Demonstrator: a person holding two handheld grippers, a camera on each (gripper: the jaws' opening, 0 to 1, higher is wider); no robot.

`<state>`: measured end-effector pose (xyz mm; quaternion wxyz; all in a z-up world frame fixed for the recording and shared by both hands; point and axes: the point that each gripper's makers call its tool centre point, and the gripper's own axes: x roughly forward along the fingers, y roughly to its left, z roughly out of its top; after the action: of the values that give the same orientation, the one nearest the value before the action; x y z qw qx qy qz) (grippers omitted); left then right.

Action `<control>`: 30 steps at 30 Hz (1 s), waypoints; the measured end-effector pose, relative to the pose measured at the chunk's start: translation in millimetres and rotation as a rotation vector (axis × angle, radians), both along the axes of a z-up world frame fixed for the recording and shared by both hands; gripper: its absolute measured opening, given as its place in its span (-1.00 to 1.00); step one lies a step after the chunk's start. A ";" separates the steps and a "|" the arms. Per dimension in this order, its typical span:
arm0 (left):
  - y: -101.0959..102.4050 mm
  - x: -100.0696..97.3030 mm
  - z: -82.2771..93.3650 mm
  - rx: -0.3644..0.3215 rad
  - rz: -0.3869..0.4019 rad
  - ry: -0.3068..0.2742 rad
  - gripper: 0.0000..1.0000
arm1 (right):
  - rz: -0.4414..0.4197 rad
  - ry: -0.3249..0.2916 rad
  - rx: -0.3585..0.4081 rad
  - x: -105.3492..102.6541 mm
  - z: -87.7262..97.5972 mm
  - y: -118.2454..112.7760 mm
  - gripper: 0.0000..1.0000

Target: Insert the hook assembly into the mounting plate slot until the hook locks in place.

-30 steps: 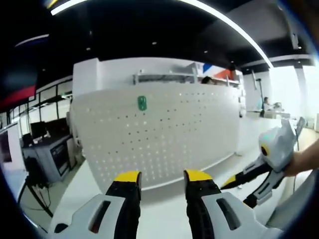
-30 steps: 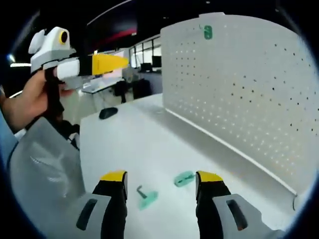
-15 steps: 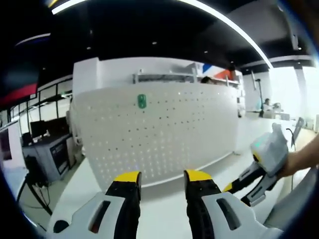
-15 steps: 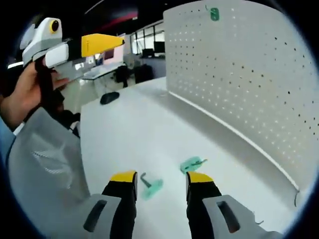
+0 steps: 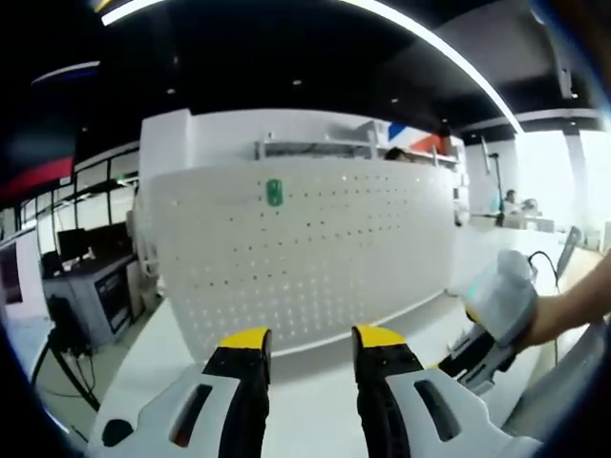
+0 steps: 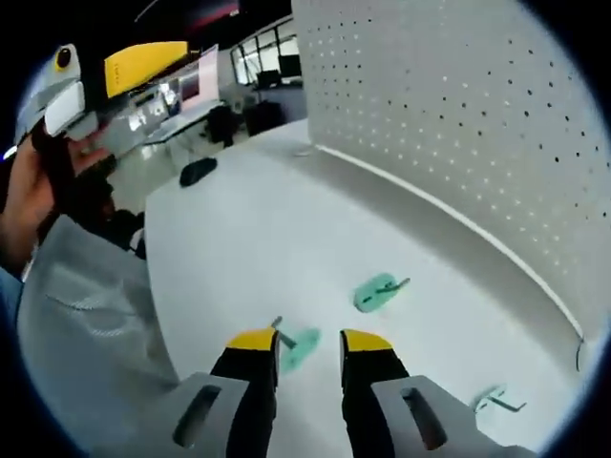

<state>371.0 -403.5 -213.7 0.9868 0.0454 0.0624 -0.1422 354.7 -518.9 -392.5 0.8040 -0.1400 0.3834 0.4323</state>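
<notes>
My right gripper [image 6: 307, 345] – jaws apart, empty – hangs over the nearest green hook [image 6: 298, 347] on the table's [image 6: 239, 248] near edge; my left gripper [image 5: 310, 339], also unclenched, faces the pegboard [image 5: 315, 248].

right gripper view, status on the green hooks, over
Right gripper open, low over near green plastic hook on white table. Second green hook lies apart, untouched. Left gripper open, facing white pegboard. Nothing blocking.
</notes>
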 end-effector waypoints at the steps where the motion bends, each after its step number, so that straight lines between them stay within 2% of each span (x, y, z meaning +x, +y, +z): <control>1: -0.2 -0.1 0.1 -0.001 -0.001 0.000 -0.30 | 0.001 0.011 -0.010 -2.7 -2.6 -0.4 -0.55; 7: -2.7 -0.2 -1.8 -0.005 -0.010 0.005 -0.31 | 0.006 0.062 -0.045 -11.9 -16.5 -0.1 -0.57; 13: -5.4 -1.2 -1.8 -0.005 -0.019 0.006 -0.32 | 0.008 0.079 -0.078 -11.1 -28.0 -1.1 -0.58; 19: -2.2 -2.1 -2.0 -0.003 -0.013 0.008 -0.32 | -0.016 0.089 -0.059 -5.3 -28.0 -2.8 -0.66; 22: -1.3 -1.9 -2.0 -0.004 -0.011 0.008 -0.32 | -0.019 0.088 -0.059 -4.8 -27.3 -3.4 -0.78; 30: -1.8 -1.9 -3.6 -0.003 -0.013 0.012 -0.33 | -0.002 0.070 -0.074 -3.3 -27.2 0.1 -0.77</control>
<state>369.2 -405.3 -217.4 0.9855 0.0436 0.0679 -0.1490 351.5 -518.9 -419.7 0.7849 -0.1542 0.4272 0.4215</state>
